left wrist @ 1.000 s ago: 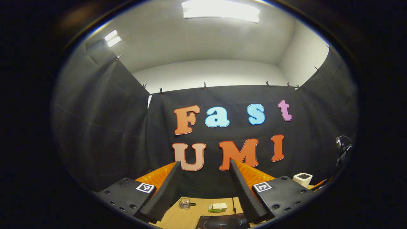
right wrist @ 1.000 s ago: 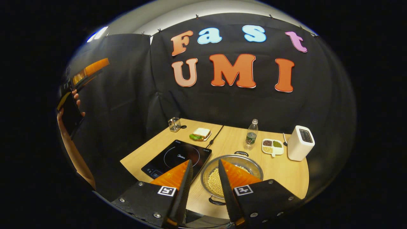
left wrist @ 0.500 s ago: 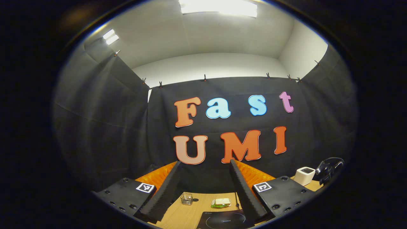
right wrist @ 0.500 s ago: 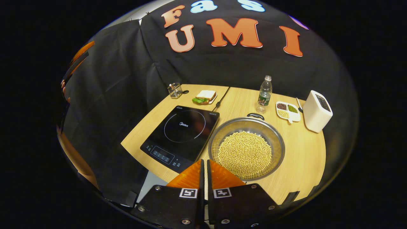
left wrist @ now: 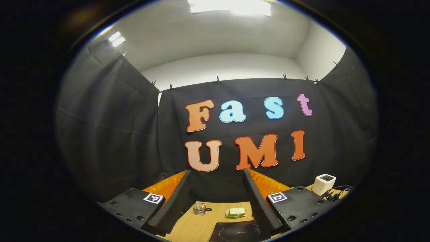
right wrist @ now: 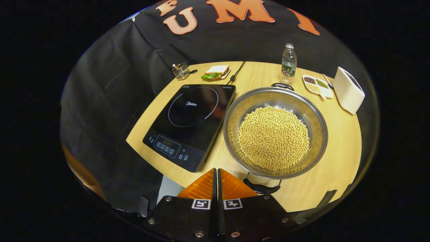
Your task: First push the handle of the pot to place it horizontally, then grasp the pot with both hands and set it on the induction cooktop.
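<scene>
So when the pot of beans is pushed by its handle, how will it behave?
The pot looks heavy: beans cover its bottom. The metal on smooth table may slide and turn. Beans could shift if it tilts.

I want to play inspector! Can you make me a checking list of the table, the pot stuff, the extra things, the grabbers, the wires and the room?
Surface: wooden table, flat.
Job's things: pot full of pale beans, on the table beside the induction cooktop, its handles pointing near and far.
Clutter: sandwich, water bottle, divided snack dish, white box, small glass holder.
Grippers: left gripper open, held high; right gripper shut, empty, near the pot's near handle.
Cables: black cable behind the cooktop.
Surroundings: black cloth wall.
</scene>
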Tool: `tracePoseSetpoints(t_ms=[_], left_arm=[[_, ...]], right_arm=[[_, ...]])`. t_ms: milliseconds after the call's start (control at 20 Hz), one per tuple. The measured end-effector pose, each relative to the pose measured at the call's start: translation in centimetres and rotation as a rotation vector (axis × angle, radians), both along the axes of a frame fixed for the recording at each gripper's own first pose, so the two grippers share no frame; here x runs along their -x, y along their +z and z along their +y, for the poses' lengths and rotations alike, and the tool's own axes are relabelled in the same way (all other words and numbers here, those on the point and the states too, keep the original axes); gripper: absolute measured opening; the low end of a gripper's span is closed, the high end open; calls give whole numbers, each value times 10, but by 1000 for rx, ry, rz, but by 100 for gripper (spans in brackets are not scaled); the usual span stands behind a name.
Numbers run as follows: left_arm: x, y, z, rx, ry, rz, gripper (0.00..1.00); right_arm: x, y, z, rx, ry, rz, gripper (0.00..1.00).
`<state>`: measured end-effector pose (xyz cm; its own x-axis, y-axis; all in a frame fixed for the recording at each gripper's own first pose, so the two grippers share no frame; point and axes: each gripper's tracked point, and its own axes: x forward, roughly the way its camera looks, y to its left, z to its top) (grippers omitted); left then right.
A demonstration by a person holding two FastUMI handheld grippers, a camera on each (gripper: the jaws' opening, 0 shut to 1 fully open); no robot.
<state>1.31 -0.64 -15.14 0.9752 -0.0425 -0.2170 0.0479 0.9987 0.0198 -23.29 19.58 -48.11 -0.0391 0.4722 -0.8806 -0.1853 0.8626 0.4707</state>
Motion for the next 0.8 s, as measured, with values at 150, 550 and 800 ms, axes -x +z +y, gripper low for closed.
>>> tracePoseSetpoints(t_ms=[150, 550, 800], left_arm=[[-2, -3, -3, 1, 0, 7, 97], [-5, -17, -3, 8, 13, 36, 97], [-9, -23, -10, 6, 7, 56, 97]], right_arm=[[10, -21, -2, 16, -6, 51, 0], [11, -55, -10, 36, -61, 117, 0], [15, -60, -8, -6, -82, 138, 0]])
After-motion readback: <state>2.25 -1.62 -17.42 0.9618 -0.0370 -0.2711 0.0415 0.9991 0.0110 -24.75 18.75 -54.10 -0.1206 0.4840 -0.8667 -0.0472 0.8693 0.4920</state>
